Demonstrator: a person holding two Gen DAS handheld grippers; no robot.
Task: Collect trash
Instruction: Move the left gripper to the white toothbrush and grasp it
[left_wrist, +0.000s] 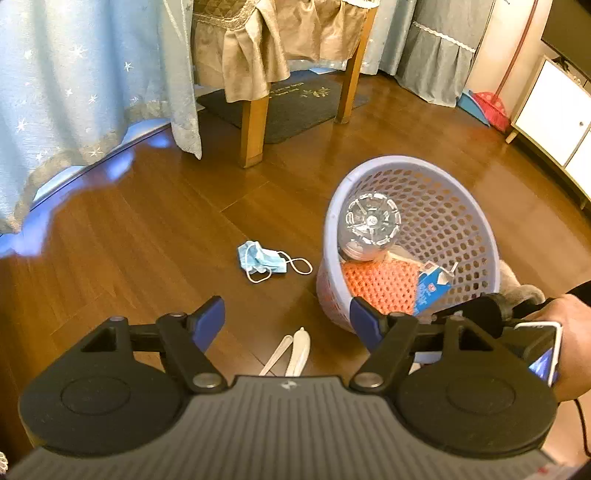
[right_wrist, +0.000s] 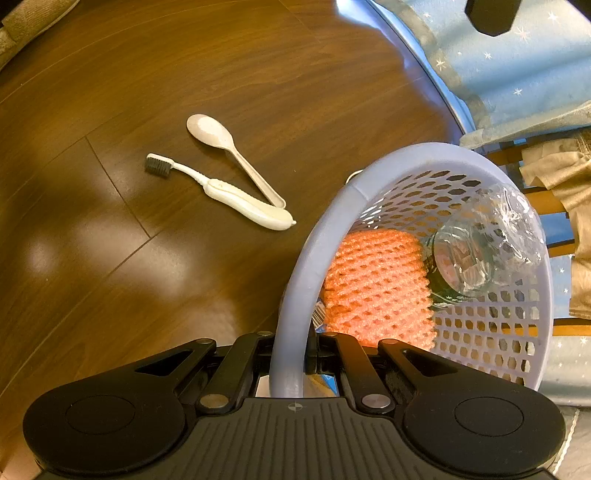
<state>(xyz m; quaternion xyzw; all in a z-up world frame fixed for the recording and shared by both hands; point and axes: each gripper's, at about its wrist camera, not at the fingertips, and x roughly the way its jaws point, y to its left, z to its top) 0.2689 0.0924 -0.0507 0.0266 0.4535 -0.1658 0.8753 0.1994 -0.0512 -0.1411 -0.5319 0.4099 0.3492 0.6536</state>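
A crumpled blue face mask (left_wrist: 271, 262) lies on the wood floor, ahead of my left gripper (left_wrist: 288, 310), which hangs open and empty above the floor. A white spoon (right_wrist: 229, 155) and a white toothbrush (right_wrist: 221, 192) lie side by side on the floor; their handles show between the left fingers. The lavender mesh basket (left_wrist: 406, 164) is tilted, and my right gripper (right_wrist: 291, 354) is shut on its near rim (right_wrist: 291, 314). Inside are a clear plastic bottle (left_wrist: 371, 225), an orange foam net (right_wrist: 376, 284) and a blue carton (left_wrist: 432, 288).
A wooden table (left_wrist: 255, 129) draped in beige cloth stands on a dark mat (left_wrist: 295, 107) at the back. Blue star curtains (left_wrist: 74, 92) hang on the left. A red broom (left_wrist: 491, 103) and a white cabinet (left_wrist: 550, 110) stand at the far right. A hand (left_wrist: 569, 332) holds the right gripper.
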